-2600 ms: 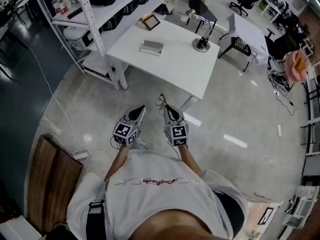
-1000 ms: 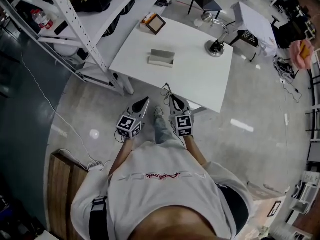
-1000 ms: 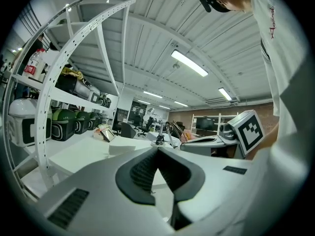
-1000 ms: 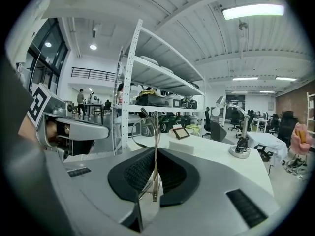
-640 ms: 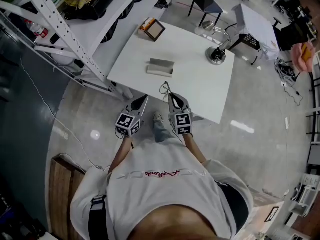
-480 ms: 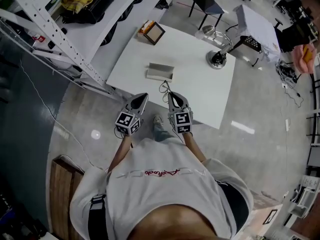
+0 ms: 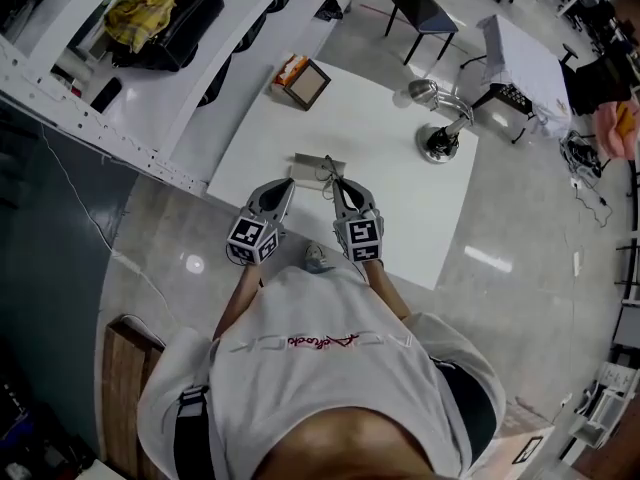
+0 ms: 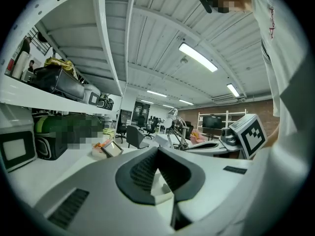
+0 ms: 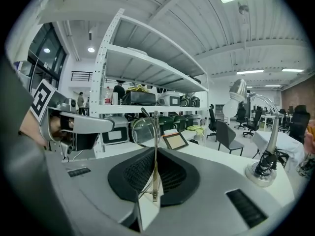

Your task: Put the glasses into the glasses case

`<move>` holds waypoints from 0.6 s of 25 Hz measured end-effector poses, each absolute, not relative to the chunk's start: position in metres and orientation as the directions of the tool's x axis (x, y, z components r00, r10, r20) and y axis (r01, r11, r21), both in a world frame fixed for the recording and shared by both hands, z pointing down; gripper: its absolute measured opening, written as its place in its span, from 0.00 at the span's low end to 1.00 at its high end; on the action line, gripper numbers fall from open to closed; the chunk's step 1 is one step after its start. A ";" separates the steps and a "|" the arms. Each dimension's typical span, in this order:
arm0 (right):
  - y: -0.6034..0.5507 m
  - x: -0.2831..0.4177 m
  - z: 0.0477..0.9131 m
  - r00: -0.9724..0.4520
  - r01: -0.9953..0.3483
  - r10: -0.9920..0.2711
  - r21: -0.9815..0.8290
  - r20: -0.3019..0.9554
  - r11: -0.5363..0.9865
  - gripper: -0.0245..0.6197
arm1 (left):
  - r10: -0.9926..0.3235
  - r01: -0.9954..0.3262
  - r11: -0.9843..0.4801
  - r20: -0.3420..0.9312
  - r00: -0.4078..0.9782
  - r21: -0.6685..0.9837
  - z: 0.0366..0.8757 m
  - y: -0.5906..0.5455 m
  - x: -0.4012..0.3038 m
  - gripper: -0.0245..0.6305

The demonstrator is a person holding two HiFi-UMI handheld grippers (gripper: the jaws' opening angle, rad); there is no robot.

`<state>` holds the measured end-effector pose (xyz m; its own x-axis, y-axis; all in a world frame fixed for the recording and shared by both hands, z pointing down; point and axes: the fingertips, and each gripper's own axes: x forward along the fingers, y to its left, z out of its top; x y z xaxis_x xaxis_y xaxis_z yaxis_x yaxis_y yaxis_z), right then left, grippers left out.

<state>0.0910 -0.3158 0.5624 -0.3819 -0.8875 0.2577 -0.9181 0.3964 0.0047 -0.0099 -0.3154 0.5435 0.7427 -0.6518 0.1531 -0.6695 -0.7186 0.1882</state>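
Standing at the near edge of the white desk, the person holds both grippers out over it, a posture that suits a delivery not yet made. Behind the desk a shelving rack carries a black bag, and a desk lamp and a small framed picture sit toward the far side, well clear of the working spot. The grey glasses case lies on the desk just ahead of the gripper tips, partly hidden by them. The right gripper is clamped on one temple arm of the glasses, so the frame stands up and ahead of the jaws with a lens to the left of them, probably to keep the lenses off the pads. The left gripper has its jaws together with nothing between them, and is likely kept free beside the right one to steady the case. The glasses are in the air, not yet in the case.
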 end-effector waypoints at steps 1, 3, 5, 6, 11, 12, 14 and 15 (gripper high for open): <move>-0.322 0.094 0.564 -0.382 -0.918 -0.887 0.003 0.260 0.397 0.06 | -0.654 -0.672 -0.717 0.155 0.741 0.189 0.544 -0.322 -0.008 0.05; -0.332 0.100 0.569 -0.379 -0.919 -0.885 -0.002 0.270 0.393 0.06 | -0.655 -0.675 -0.712 0.164 0.738 0.194 0.547 -0.331 -0.004 0.05; -0.340 0.103 0.574 -0.379 -0.920 -0.880 -0.012 0.286 0.392 0.06 | -0.654 -0.677 -0.707 0.177 0.736 0.203 0.551 -0.336 -0.004 0.05; -0.342 0.103 0.577 -0.379 -0.920 -0.878 -0.016 0.293 0.392 0.06 | -0.653 -0.679 -0.704 0.185 0.735 0.209 0.554 -0.338 -0.004 0.05; -0.348 0.104 0.592 -0.372 -0.923 -0.867 -0.039 0.330 0.382 0.06 | -0.644 -0.679 -0.694 0.214 0.735 0.239 0.567 -0.345 -0.006 0.05; -0.347 0.104 0.596 -0.371 -0.924 -0.863 -0.044 0.342 0.380 0.06 | -0.641 -0.677 -0.694 0.218 0.736 0.247 0.569 -0.346 -0.005 0.05; -0.347 0.104 0.603 -0.369 -0.925 -0.853 -0.051 0.368 0.378 0.06 | -0.633 -0.671 -0.693 0.222 0.741 0.263 0.572 -0.348 -0.006 0.05; -0.348 0.102 0.606 -0.367 -0.925 -0.849 -0.052 0.381 0.376 0.06 | -0.628 -0.667 -0.695 0.225 0.745 0.269 0.574 -0.350 -0.007 0.05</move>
